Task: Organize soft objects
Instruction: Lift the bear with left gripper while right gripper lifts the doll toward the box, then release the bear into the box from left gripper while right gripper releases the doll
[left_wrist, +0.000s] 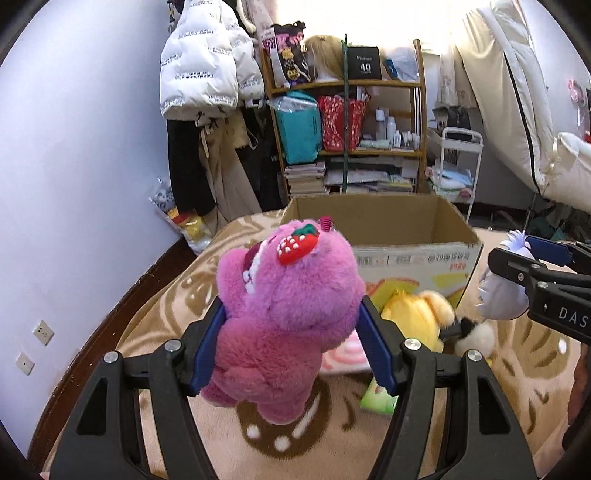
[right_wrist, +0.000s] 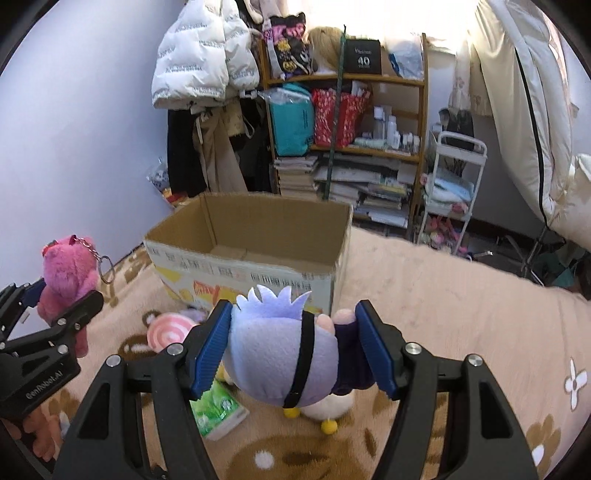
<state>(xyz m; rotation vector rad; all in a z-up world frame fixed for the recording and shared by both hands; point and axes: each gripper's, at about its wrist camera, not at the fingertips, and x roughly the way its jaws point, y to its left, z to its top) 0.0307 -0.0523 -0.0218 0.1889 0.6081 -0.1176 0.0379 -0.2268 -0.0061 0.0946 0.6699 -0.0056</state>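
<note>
My left gripper (left_wrist: 291, 347) is shut on a pink plush bear (left_wrist: 284, 317) with a strawberry patch, lifted above the blanket. The same bear (right_wrist: 68, 280), with a keychain, shows at the left of the right wrist view, in the left gripper (right_wrist: 55, 299). My right gripper (right_wrist: 291, 347) is shut on a lilac plush doll (right_wrist: 280, 354) with spiky hair and a black band; this doll (left_wrist: 498, 291) and the right gripper (left_wrist: 532, 262) appear at the right of the left wrist view. An open cardboard box (right_wrist: 251, 236), (left_wrist: 384, 221) stands just beyond both toys.
On the beige blanket (right_wrist: 461, 314) by the box lie a yellow plush (left_wrist: 417, 314), a pink swirl toy (right_wrist: 168, 332), a green tissue pack (right_wrist: 216, 410) and a cream plush (right_wrist: 332, 406). A cluttered shelf (right_wrist: 347, 122), hanging coats (right_wrist: 207, 92) and a white cart (right_wrist: 450, 192) stand behind.
</note>
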